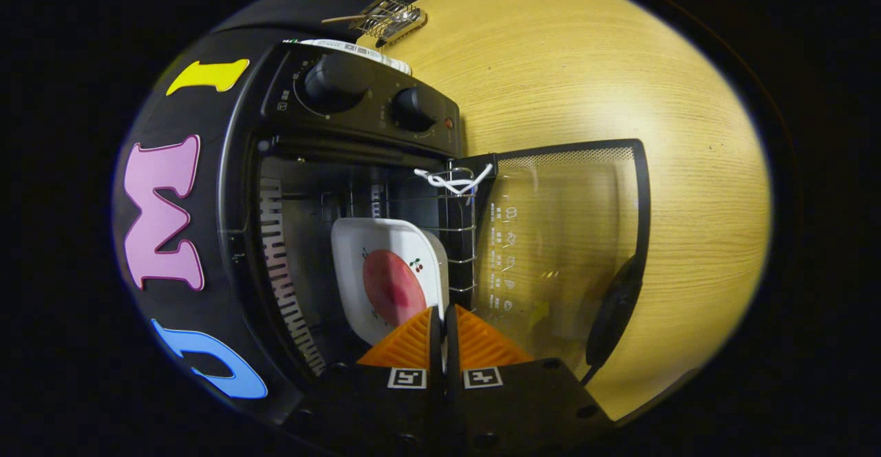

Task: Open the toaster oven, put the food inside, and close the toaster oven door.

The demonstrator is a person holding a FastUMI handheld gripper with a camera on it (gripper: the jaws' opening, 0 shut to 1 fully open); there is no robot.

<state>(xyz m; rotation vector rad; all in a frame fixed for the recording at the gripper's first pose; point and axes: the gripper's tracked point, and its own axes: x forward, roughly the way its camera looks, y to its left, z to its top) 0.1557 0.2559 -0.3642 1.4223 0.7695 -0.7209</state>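
Now level at the open toaster oven point(358, 120) — jaws point(444, 326) pinching the plate point(385, 271) rim.

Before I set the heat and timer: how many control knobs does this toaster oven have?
2. Both sit side by side on the control panel of the toaster oven: one knob and the other knob nearer the indicator light. The hand-held gripper pinches the plate.

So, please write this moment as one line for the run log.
tool: shut on plate rim | plate: inside toaster oven, food on it | door: open
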